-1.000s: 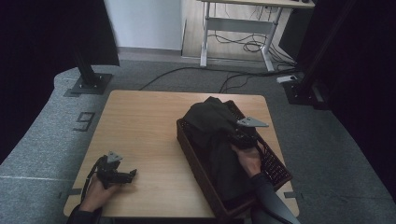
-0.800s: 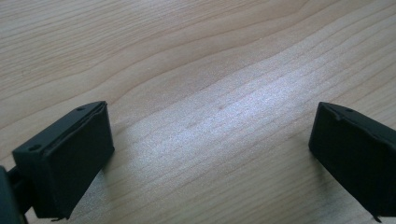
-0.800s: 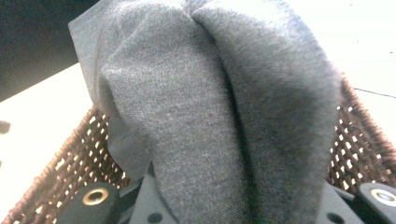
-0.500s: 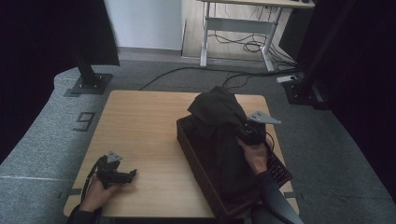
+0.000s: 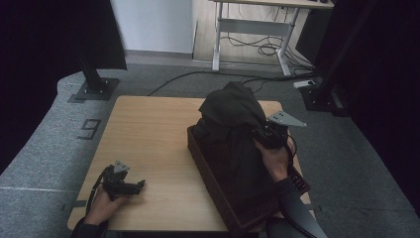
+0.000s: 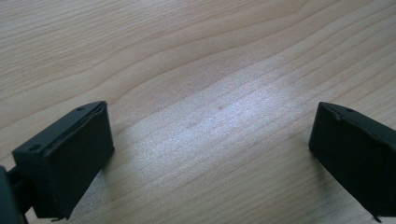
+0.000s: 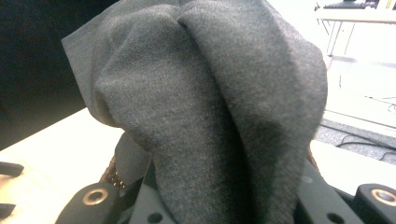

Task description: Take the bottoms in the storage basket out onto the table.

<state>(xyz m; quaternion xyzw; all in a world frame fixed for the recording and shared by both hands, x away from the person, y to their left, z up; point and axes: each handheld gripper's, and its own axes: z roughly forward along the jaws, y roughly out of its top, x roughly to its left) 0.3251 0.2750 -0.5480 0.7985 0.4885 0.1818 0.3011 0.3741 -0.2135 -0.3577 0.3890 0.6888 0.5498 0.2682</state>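
A dark grey garment point(image 5: 233, 114) rises in a peak out of a dark woven basket point(image 5: 199, 154) on the right half of the wooden table point(image 5: 148, 129). My right gripper point(image 5: 265, 136) is shut on a bunch of this cloth above the basket. In the right gripper view the garment point(image 7: 210, 107) hangs in folds and is pinched low down in my right gripper point(image 7: 219, 205). My left gripper point(image 5: 136, 186) rests on the table near the front left corner. In the left gripper view my left gripper point(image 6: 210, 140) is open, its pads point(image 6: 70, 158) wide apart over bare wood.
A white desk point(image 5: 252, 25) stands beyond the table with cables point(image 5: 267, 49) on the floor under it. Black stand bases sit at the back left point(image 5: 94, 89) and back right point(image 5: 322, 96). A "9" mark point(image 5: 89, 129) is on the grey floor mat.
My right gripper has risen and drawn the garment higher out of the basket, into a tall peak. The left gripper has stayed put.
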